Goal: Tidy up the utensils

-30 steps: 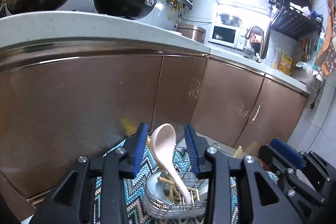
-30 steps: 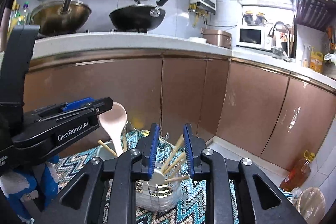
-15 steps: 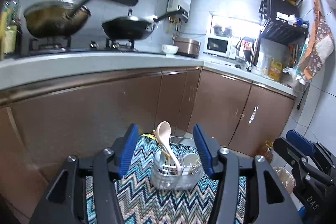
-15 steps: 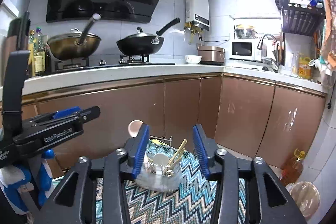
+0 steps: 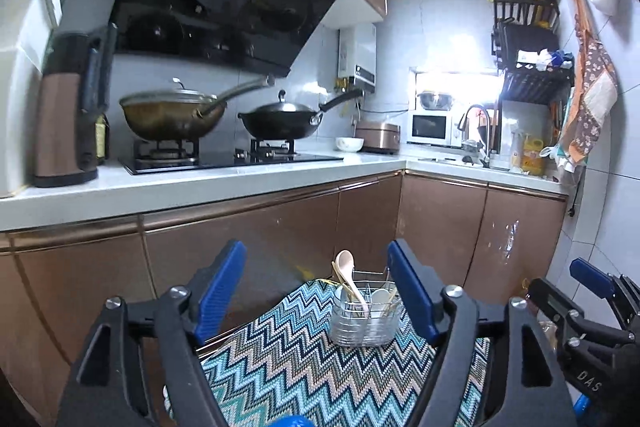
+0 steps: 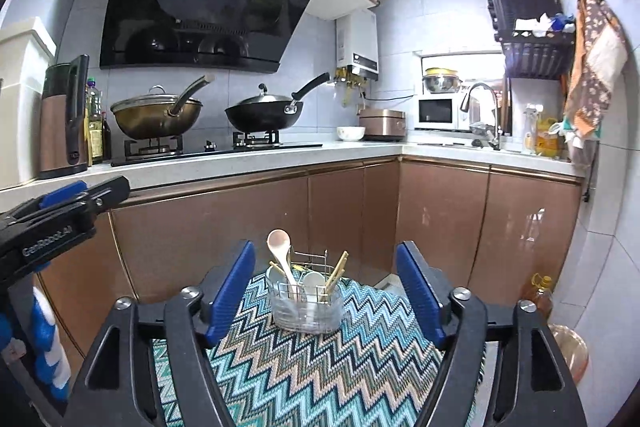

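While apart: caddy (image 6: 306, 307) beyond fingers (image 6: 230, 289)

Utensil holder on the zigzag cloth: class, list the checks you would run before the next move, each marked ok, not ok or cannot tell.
1. Utensil holder upright on the zigzag cloth: ok.
2. Long pale spoon stands in the holder: ok.
3. Chopsticks stand in the holder: ok.
4. Left gripper opening, nothing between its fingers: ok.
5. Right gripper opening, nothing between its fingers: ok.
6. No utensils left outside the holder: cannot tell; parts of the cloth are hidden.
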Available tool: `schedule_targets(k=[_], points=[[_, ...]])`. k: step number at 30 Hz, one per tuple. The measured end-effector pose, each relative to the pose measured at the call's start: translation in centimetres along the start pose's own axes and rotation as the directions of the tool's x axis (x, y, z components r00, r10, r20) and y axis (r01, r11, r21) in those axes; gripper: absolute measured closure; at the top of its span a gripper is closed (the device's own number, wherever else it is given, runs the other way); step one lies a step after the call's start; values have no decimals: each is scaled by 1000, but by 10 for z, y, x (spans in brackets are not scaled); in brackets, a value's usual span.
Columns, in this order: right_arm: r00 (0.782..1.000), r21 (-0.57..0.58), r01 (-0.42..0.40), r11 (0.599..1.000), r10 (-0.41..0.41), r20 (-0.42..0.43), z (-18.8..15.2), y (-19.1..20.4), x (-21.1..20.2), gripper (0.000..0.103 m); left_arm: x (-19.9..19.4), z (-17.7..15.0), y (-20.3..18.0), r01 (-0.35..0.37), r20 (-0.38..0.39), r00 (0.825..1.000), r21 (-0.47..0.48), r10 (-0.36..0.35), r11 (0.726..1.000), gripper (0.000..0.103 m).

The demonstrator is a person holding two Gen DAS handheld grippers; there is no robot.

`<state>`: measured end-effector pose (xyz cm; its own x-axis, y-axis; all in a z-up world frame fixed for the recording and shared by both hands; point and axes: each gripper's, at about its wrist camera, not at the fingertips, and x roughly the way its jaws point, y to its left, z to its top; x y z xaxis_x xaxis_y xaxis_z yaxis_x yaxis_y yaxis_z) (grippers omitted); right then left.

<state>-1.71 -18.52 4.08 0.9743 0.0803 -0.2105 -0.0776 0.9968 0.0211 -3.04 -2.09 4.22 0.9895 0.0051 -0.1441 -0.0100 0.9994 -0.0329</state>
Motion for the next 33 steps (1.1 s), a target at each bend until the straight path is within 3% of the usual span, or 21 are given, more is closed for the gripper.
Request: schedule_targets(k=[9, 19, 33], points=[[999, 3, 44, 999, -44, 24, -3, -1, -44, 15, -53, 0, -6, -20, 92, 996, 55, 15, 998, 24], [993, -6, 108, 994, -107, 58, 2, -4, -60, 1, -59, 0, 1, -33, 114, 993, 46, 28, 998, 23], [977, 24, 198, 980, -200, 74, 2, -26, -68, 0, -60, -1, 2, -79, 111, 991, 40, 74, 996, 23]])
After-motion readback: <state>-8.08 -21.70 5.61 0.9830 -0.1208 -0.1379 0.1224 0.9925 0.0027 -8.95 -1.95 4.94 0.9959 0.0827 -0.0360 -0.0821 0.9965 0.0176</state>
